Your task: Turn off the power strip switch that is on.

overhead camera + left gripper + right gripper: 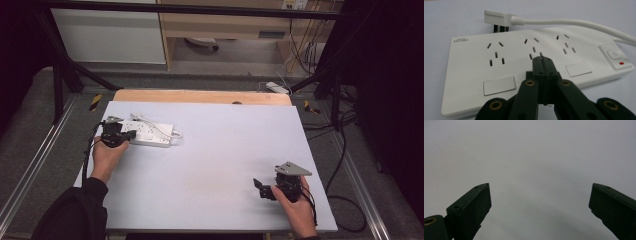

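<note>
Power strip (149, 133) lies flat upper left, pinned under the closed, empty left hand-held gripper (543, 59) to steady it, while the right hand-held gripper (260, 186) waits wide open and empty lower right on the tabletop (215, 160)

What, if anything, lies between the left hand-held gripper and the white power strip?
Nothing visible. The left hand-held gripper, jaws shut together, sits right over the power strip by its middle sockets. The strip's own plug and cable lie behind it, out of the way.
</note>
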A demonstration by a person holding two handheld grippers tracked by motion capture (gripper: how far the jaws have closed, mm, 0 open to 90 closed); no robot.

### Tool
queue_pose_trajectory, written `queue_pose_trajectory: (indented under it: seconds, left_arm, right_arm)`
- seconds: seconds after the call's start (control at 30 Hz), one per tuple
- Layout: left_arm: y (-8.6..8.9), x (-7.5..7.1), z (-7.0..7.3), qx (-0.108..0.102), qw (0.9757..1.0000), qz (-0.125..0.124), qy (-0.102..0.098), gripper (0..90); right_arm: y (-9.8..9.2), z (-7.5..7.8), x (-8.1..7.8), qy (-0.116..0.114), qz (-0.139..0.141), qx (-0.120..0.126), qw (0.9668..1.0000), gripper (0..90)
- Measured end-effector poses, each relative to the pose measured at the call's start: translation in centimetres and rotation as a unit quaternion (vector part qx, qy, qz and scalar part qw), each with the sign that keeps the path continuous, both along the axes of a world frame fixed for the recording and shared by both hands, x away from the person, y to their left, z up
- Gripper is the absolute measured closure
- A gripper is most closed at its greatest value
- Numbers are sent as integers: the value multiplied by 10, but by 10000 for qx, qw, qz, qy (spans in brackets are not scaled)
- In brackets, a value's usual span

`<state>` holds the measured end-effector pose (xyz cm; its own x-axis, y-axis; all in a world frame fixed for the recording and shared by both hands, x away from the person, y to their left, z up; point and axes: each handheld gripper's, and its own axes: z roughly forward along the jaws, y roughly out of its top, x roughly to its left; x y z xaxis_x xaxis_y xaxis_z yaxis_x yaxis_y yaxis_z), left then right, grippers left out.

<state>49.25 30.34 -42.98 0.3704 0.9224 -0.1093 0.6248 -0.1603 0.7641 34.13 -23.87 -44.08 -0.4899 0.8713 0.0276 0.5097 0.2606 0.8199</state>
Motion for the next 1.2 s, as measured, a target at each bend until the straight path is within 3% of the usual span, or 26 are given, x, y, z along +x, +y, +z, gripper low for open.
queue_pose_trajectory:
  seconds: [0.23, 0.27, 0.33, 0.4, 0.6, 0.97, 1.2]
  left_arm:
    - [0, -1, -1, -2, 10000, 28, -17, 900]
    - [0, -1, -1, 198, 9997, 118, -43, 900]
    - [2, -1, -1, 210, 9996, 179, -39, 900]
    - [8, -2, -1, 20, 9998, 221, 5, 900]
    - [6, -4, -1, 212, 9998, 3, -63, 900]
    - [-1, -4, 2, 152, 9998, -63, -110, 900]
    - [-2, -5, 7, 20, 9997, -72, -243, 900]
  right_arm:
    - [-1, 0, 0, 1, -6, 14, 10000, 46]
    - [-1, 0, 0, 17, -8, 16, 10000, 46]
    - [-1, 0, 0, 18, -10, 17, 10000, 46]
    - [-1, 0, 0, -18, -4, 9, 10000, 46]
    - [0, 0, 1, 15, -1, 3, 10000, 46]
    - [-1, 0, 0, -18, -13, 15, 10000, 46]
    - [-2, 1, 0, -25, -21, 29, 10000, 46]
